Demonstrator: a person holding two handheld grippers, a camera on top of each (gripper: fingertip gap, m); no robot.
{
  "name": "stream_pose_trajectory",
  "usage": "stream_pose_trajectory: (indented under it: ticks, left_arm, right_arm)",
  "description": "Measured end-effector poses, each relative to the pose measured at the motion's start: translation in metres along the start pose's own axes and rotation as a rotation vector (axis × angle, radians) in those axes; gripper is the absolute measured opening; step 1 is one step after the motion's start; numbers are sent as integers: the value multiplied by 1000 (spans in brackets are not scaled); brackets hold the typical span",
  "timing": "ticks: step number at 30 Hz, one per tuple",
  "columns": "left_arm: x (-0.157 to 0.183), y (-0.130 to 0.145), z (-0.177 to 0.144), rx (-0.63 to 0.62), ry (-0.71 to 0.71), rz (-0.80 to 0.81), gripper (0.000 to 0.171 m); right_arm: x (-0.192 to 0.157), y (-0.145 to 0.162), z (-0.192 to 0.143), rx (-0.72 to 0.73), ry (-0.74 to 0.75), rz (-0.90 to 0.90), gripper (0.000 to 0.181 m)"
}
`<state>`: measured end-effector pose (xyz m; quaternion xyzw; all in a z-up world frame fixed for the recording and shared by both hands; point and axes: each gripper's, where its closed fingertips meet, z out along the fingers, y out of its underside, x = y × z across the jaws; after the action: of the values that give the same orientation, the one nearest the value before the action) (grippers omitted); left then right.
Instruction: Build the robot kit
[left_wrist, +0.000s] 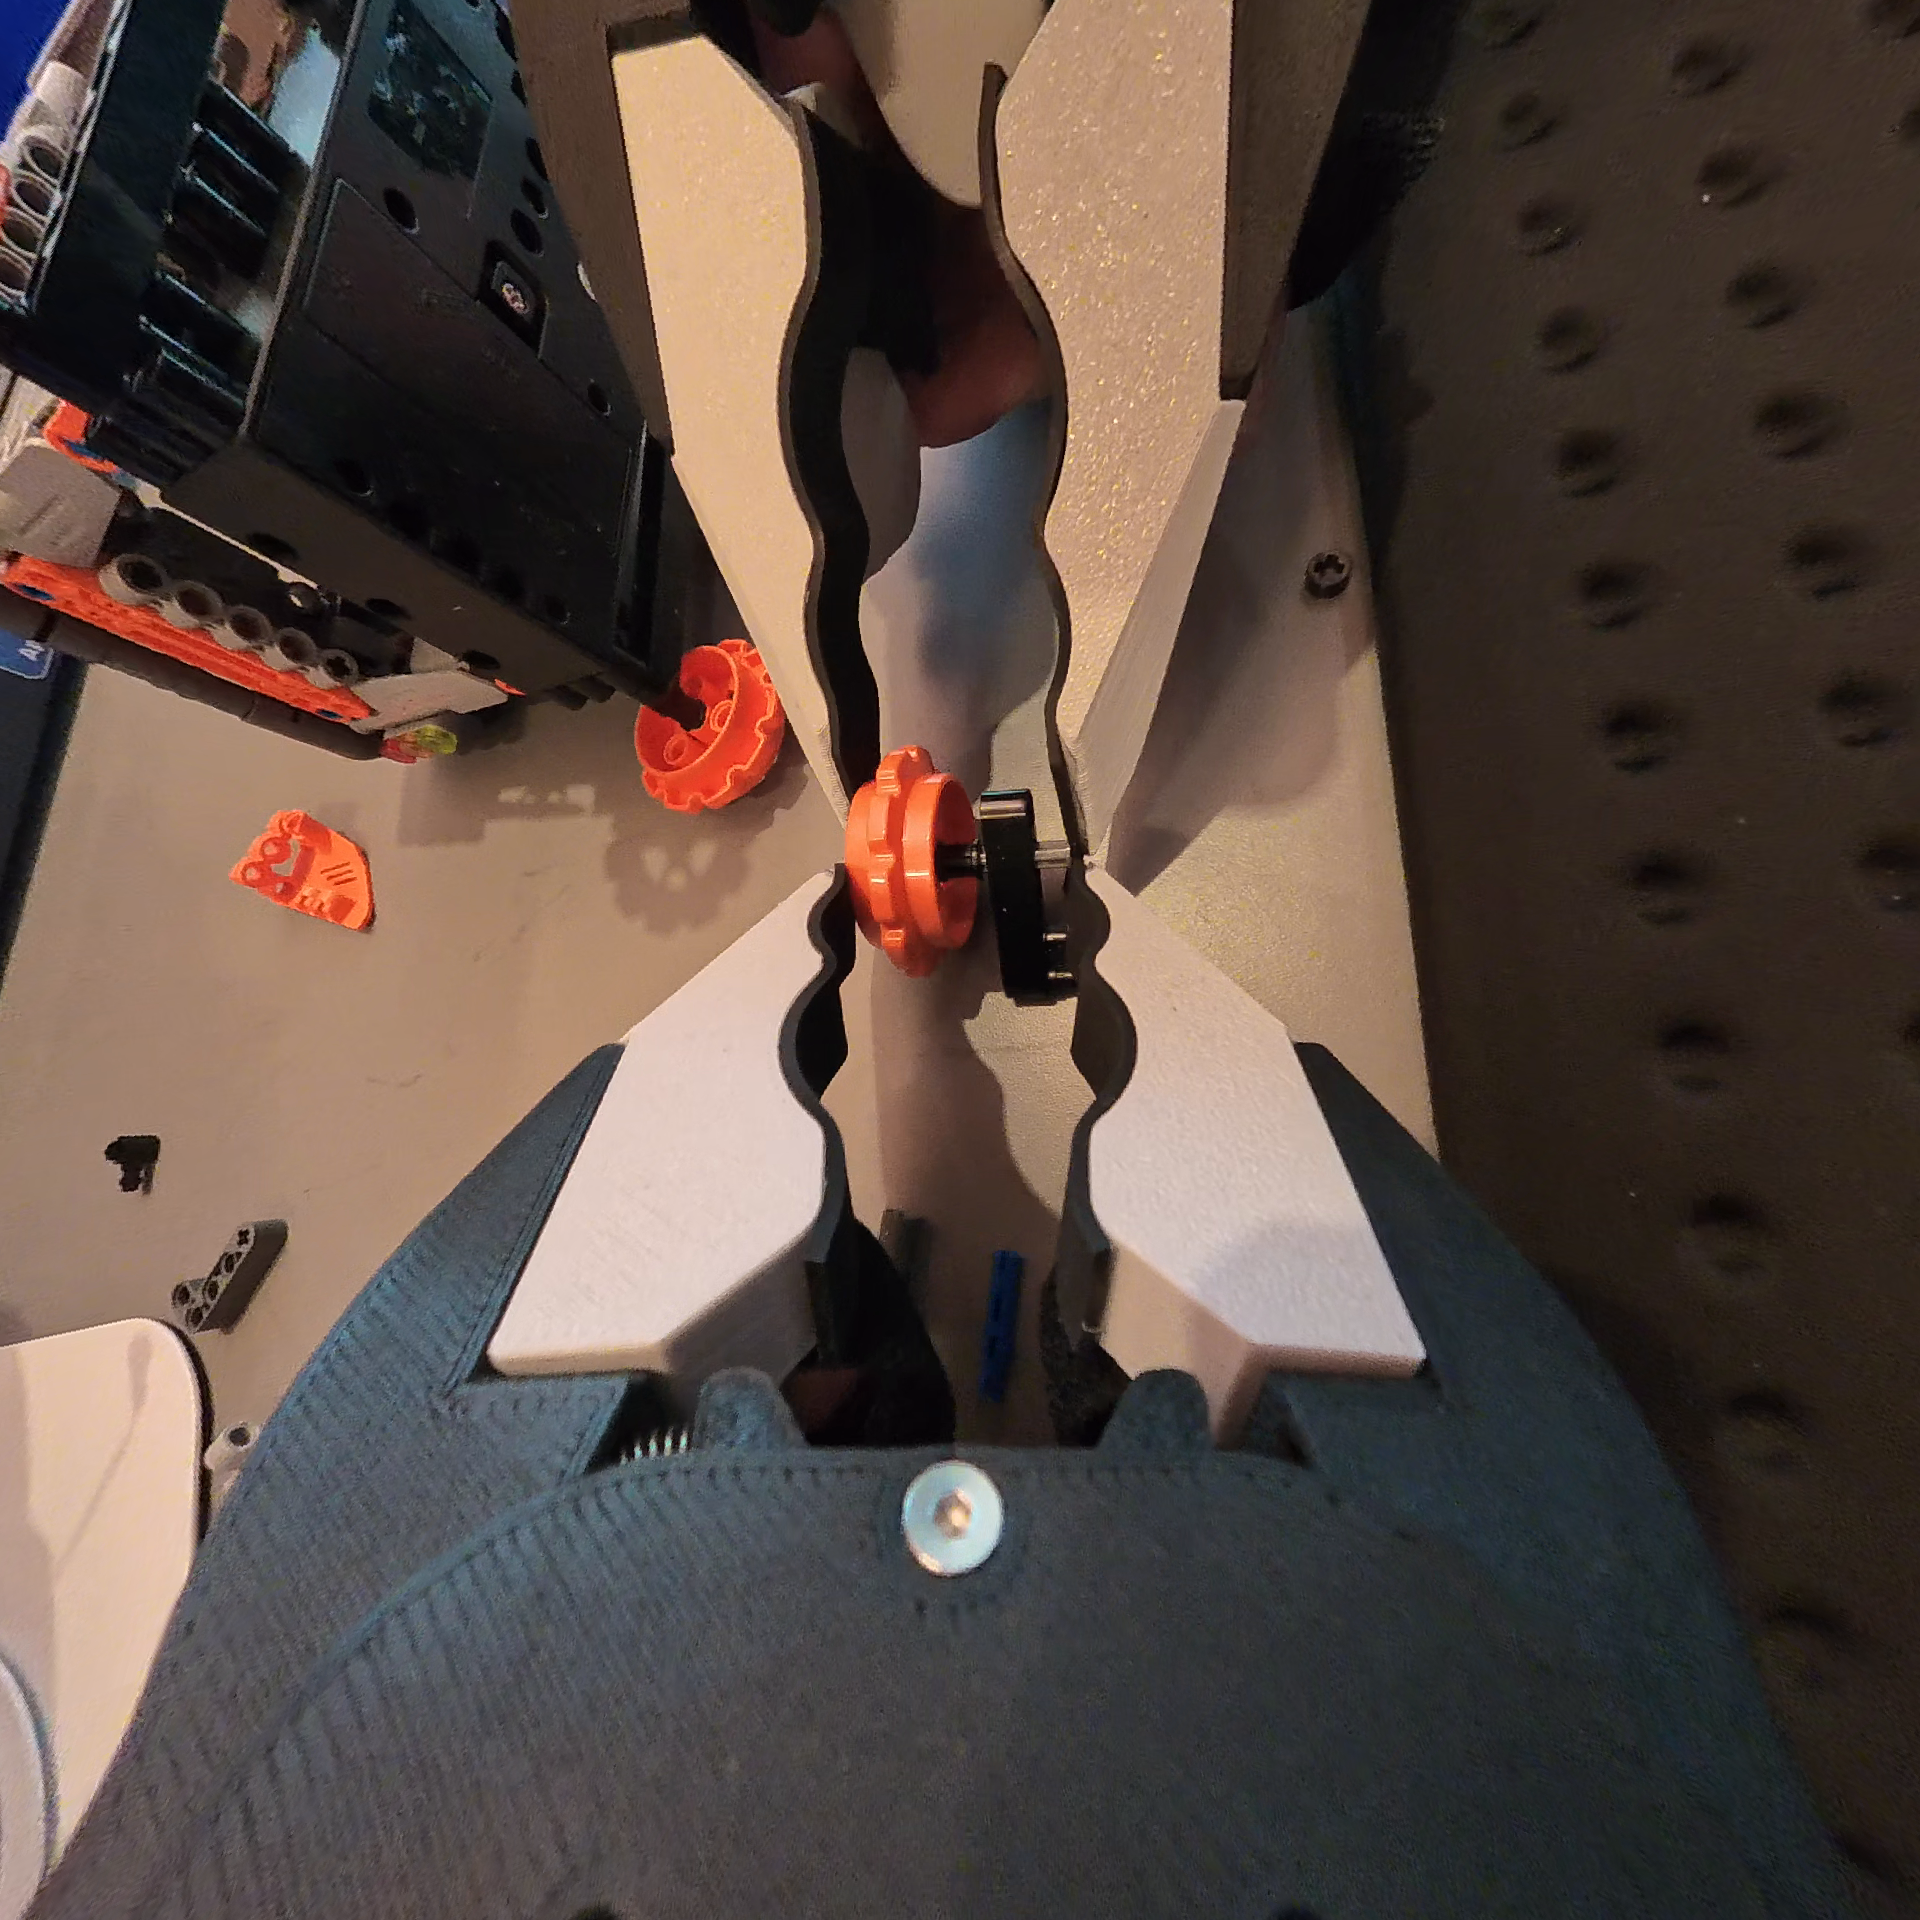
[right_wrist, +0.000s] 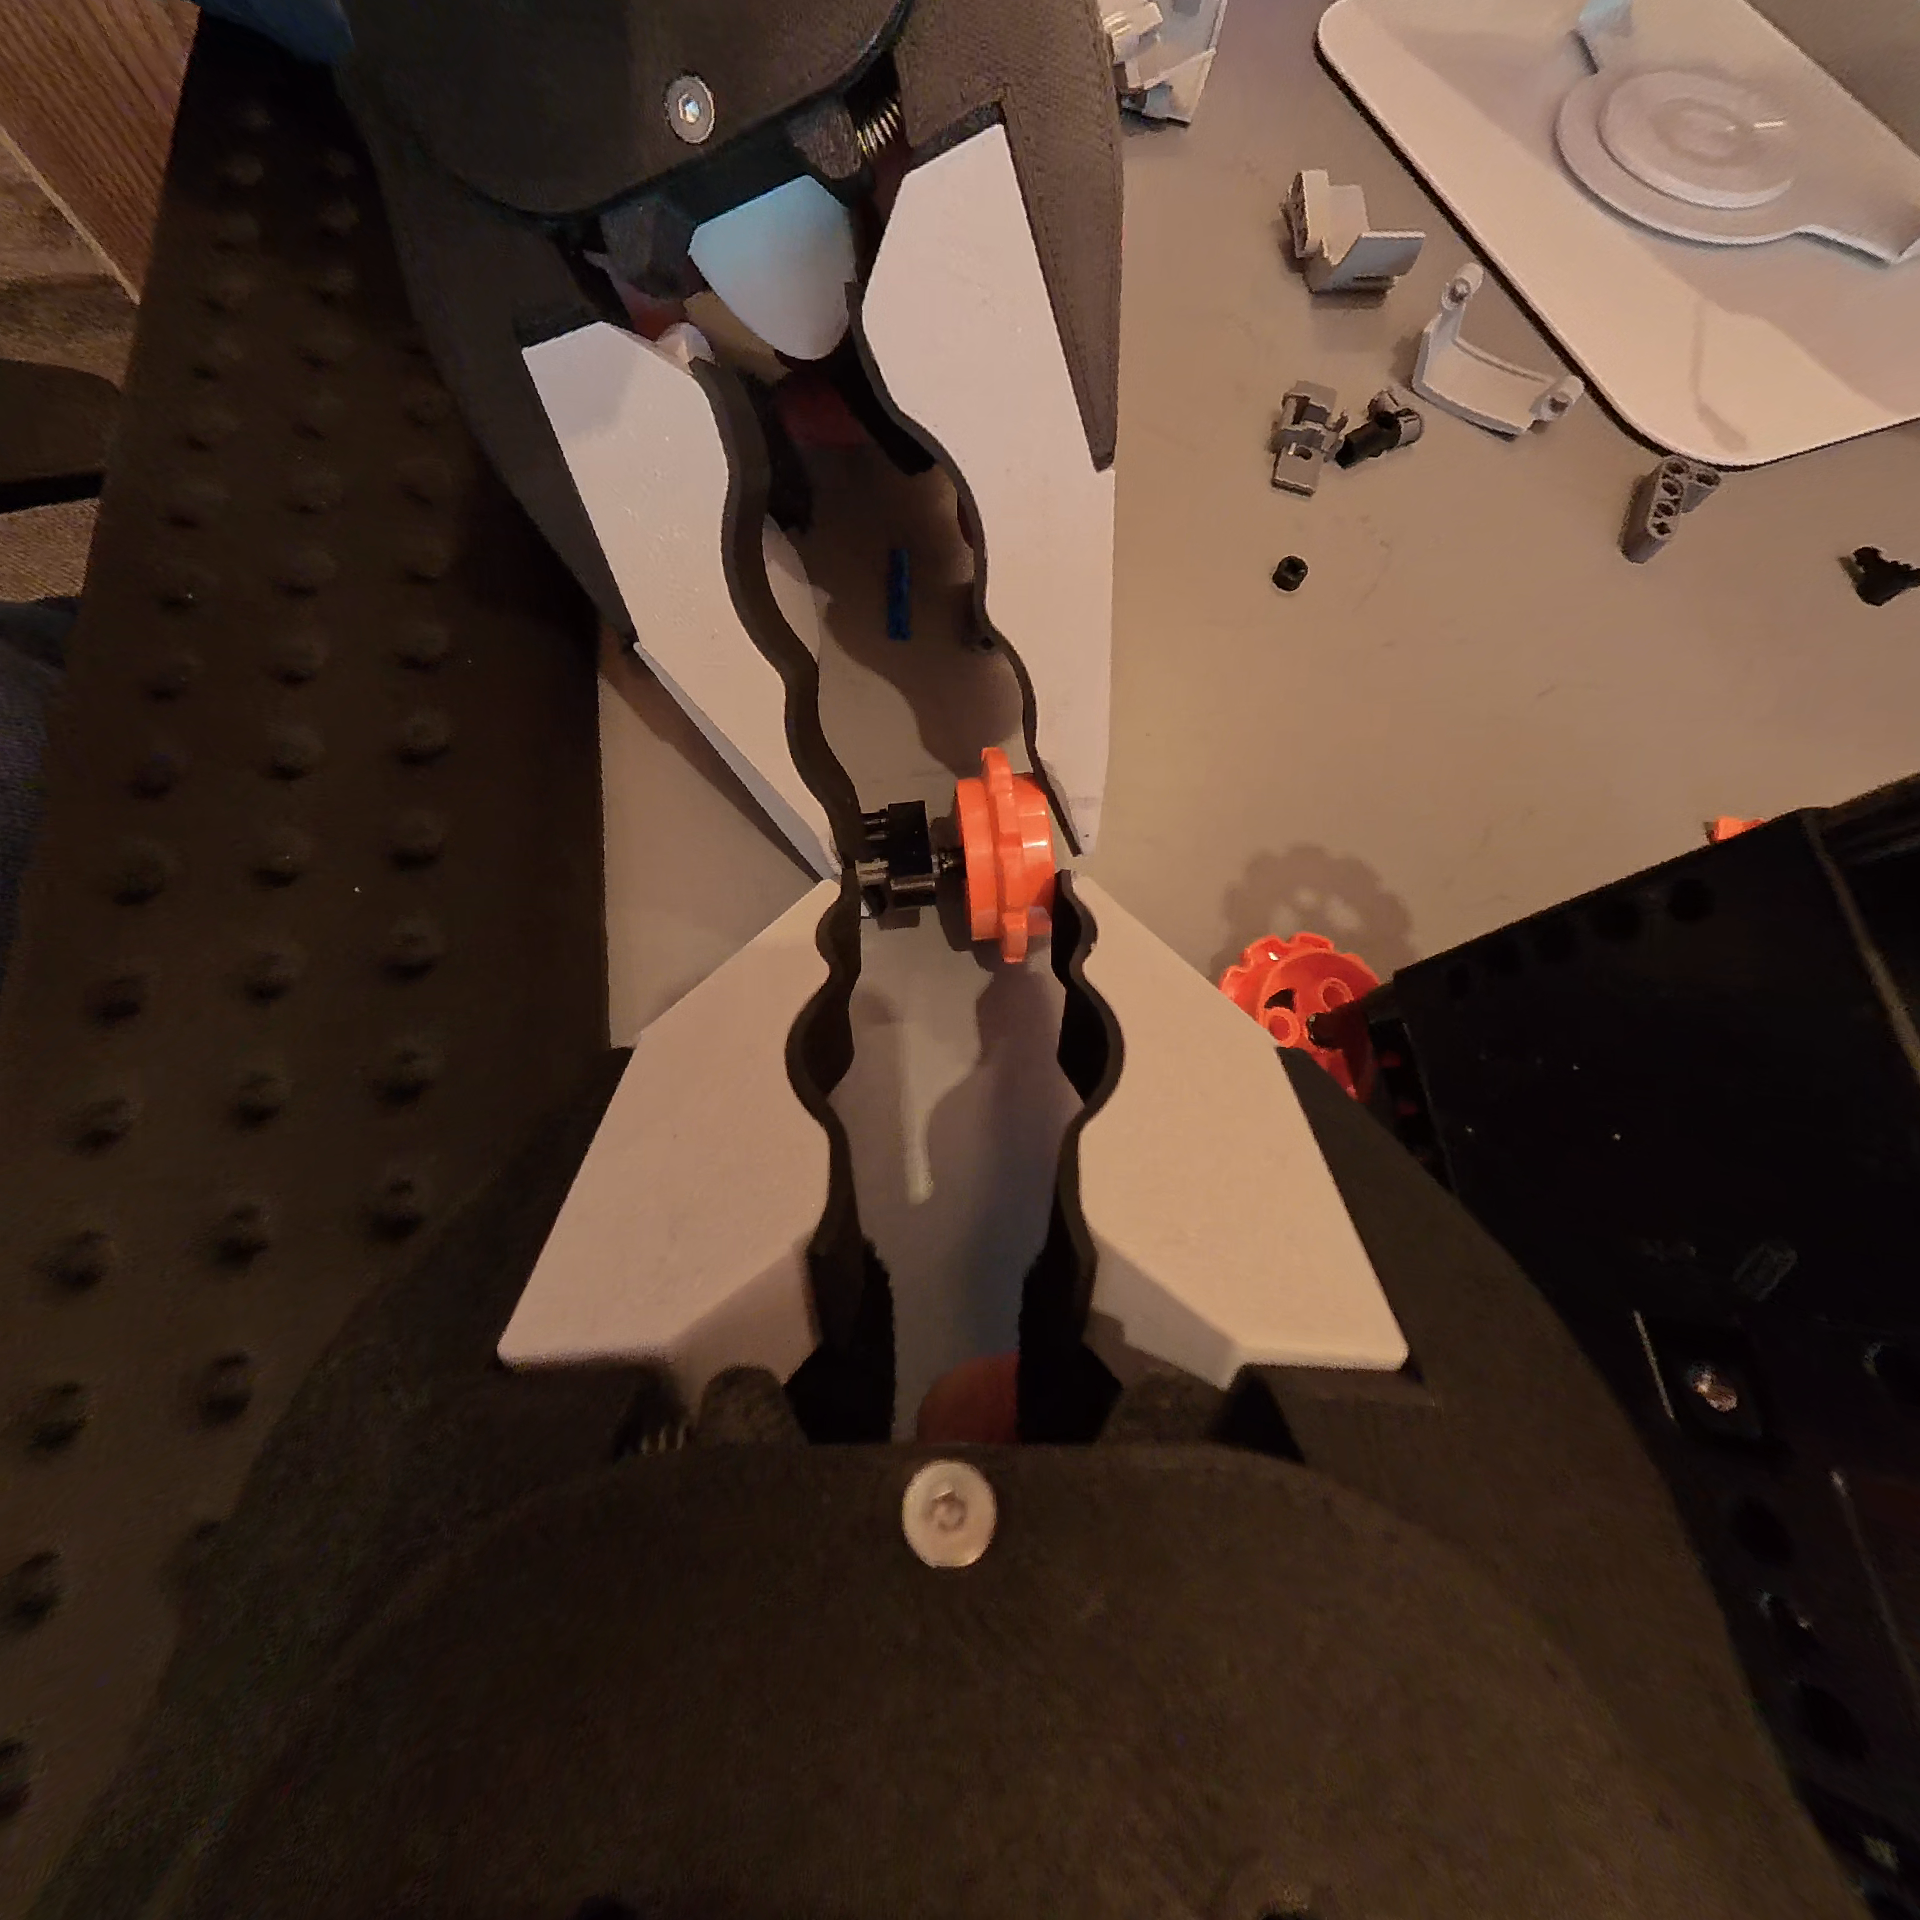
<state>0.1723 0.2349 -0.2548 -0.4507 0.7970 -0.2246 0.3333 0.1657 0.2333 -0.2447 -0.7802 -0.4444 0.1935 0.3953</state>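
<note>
The left gripper (left_wrist: 961, 904) and the right gripper (right_wrist: 956, 894) met tip to tip above the grey table (left_wrist: 312, 1018). Between their tips sat one small assembly: an orange notched wheel (left_wrist: 909, 857) joined by a short axle to a black round part (left_wrist: 1023, 899). Each claw stood narrow, closed on that assembly. In the left wrist view the left finger pressed the wheel and the right finger pressed the black part. In the right wrist view the sides were reversed: black part (right_wrist: 899, 857) on the left, wheel (right_wrist: 1003, 857) on the right. The assembly was held clear of the table.

Just beside the grippers, a second orange wheel (left_wrist: 710, 722) sat at the corner of a large black and orange brick-built model (left_wrist: 343, 416). Farther out lay an orange panel piece (left_wrist: 307, 868), a grey angled beam (left_wrist: 229, 1273), a blue pin (left_wrist: 1001, 1320) and a white tray (right_wrist: 1662, 312). A dark studded mat (left_wrist: 1683, 831) bordered the table.
</note>
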Motion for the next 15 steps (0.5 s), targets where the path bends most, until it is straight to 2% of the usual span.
stream_pose_trajectory:
  ticks: [15]
  left_arm:
    - [-3, -3, 0, -22, -35, -12, 33]
  right_arm:
    - [2, 2, 1, -22, 0, 28, 33]
